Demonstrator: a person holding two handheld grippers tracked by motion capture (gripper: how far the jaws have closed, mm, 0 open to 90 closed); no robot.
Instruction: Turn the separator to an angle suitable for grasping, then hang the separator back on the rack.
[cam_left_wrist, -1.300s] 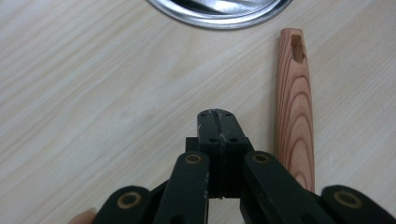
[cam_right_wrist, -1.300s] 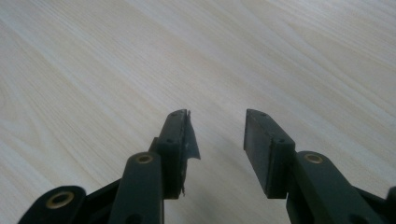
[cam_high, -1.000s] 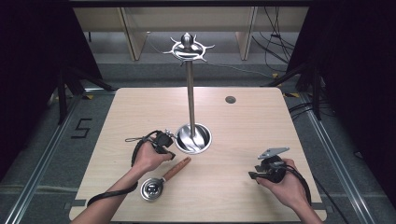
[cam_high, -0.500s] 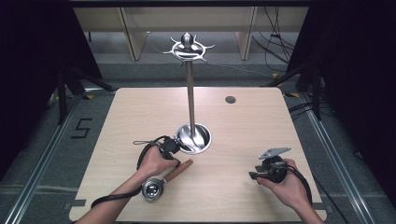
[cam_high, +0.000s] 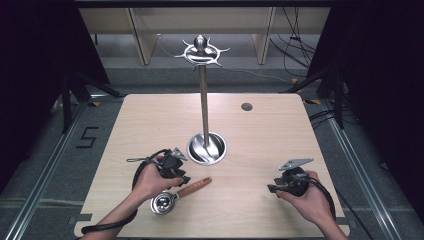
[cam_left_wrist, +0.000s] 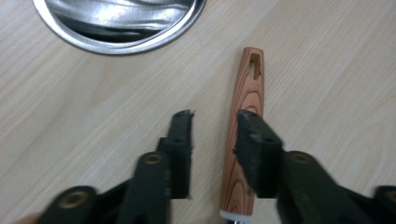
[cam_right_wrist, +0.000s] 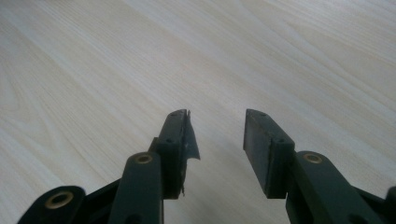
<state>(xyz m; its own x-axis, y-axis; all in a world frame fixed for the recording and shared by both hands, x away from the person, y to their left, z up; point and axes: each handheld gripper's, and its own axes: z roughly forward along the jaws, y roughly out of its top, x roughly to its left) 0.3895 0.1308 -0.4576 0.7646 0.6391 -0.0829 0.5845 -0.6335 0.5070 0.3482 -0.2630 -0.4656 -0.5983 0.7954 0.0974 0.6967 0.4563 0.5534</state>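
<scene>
The left gripper (cam_left_wrist: 214, 116) is being held low over the table (cam_high: 280, 130), its jaws spread apart with only bare wood between them; nothing is being pinched. The wooden handle (cam_left_wrist: 243, 140) of a small ladle is lying just to the right of the gap, partly hidden under the right-hand jaw, and whether that jaw is touching it cannot be told. A slot is cut through the handle's far end. In the high view the left gripper (cam_high: 181, 175) is being held in the left hand (cam_high: 150, 181) near the table's near-left part, with the ladle's metal bowl (cam_high: 164, 203) lying just nearer than the hand and the handle (cam_high: 196, 187) pointing right and away.

The right gripper (cam_right_wrist: 215, 128) is being held with its jaws parted over bare tabletop, gripping nothing; in the high view it (cam_high: 272, 189) is being held in the right hand (cam_high: 307, 197) at the near right.

The stand (cam_high: 202, 90), a metal pole on a round dish-like base (cam_high: 206, 149) with hooks on top, is standing at mid-table, just beyond the left gripper. A figure 5 (cam_high: 87, 137) is marked on the floor to the left
</scene>
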